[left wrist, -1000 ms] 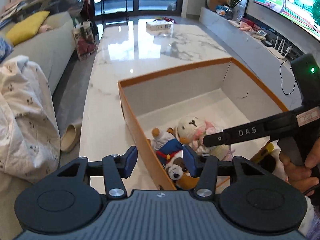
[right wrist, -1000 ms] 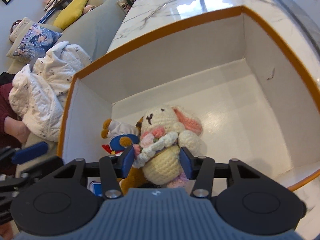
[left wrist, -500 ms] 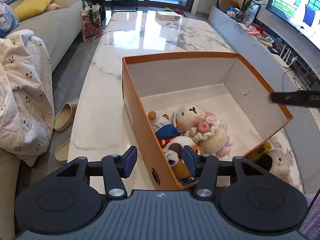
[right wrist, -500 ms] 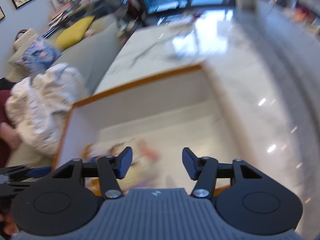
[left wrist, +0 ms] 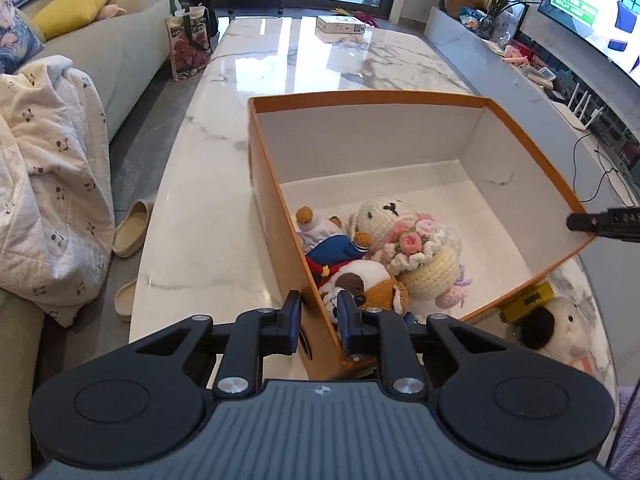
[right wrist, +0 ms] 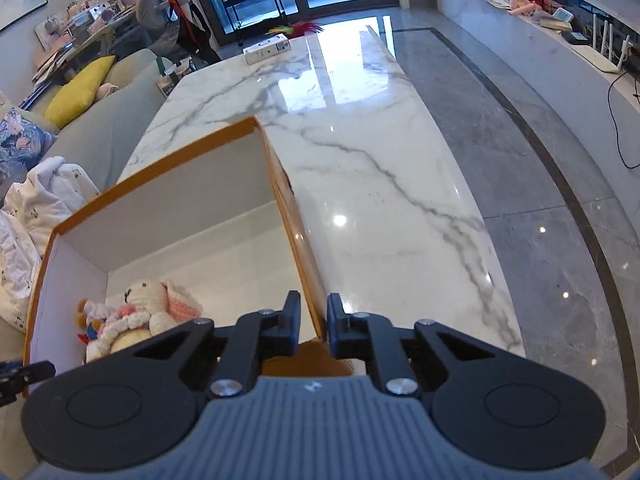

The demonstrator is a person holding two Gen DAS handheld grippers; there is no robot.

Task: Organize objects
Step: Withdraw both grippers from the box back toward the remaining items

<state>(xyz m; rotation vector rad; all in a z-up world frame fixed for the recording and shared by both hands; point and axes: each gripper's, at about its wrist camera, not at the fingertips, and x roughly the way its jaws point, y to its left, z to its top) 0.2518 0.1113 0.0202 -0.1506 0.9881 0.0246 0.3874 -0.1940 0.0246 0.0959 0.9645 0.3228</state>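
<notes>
From where I steer, the far half of the orange box [left wrist: 360, 98] is bare floor, open from above. Stuffed toys [left wrist: 384, 256] crowd its near left corner. The marble table [left wrist: 208, 216] is free left of the box and beyond it, up to a small white carton [left wrist: 340, 24]. A white plush [left wrist: 568, 328] and yellow item [left wrist: 528, 300] block the near right edge.
</notes>
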